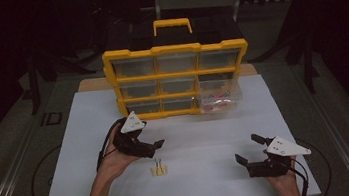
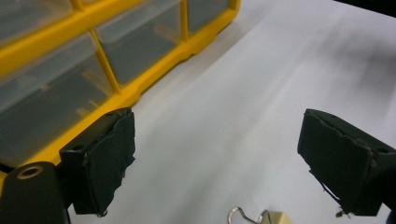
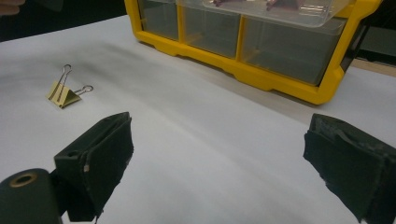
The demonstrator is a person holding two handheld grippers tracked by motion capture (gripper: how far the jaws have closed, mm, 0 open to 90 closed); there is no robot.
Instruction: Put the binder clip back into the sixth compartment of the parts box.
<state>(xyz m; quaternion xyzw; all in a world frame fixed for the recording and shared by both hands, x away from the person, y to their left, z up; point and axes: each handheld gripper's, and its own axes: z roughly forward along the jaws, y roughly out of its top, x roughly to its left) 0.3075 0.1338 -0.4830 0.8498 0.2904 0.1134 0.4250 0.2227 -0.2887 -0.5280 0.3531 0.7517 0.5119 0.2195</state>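
At lower centre of the high view, a small yellow binder clip (image 1: 159, 169) lies on the white counter (image 1: 213, 184), its wire handles pointing up-frame. Left gripper (image 1: 152, 148) sits just above and left of it in the picture, jaws wide, nothing held. In the left gripper view the clip (image 2: 261, 217) shows at the bottom edge, between the two jaws but nearer the right one.

Right gripper (image 1: 249, 149) rests at lower right of the high view, well apart from the clip, jaws wide and empty. Its own view has the clip (image 3: 65, 93) at upper left.

Yellow drawer organizer (image 1: 177, 77) stands at the upper middle of the frame; its lower-right drawer (image 1: 220, 100) is pulled out, with small items inside, too small to identify.

Judgement: the clip looks set to be picked up by the left gripper.

Risks:
- Clip is off-centre between the jaws; closing as is could nudge it sideways instead of gripping it.
- Pinching the loose wire handles rather than the body could let it swing or drop.
- A low, flat body on smooth paper may slide out from under the pads.
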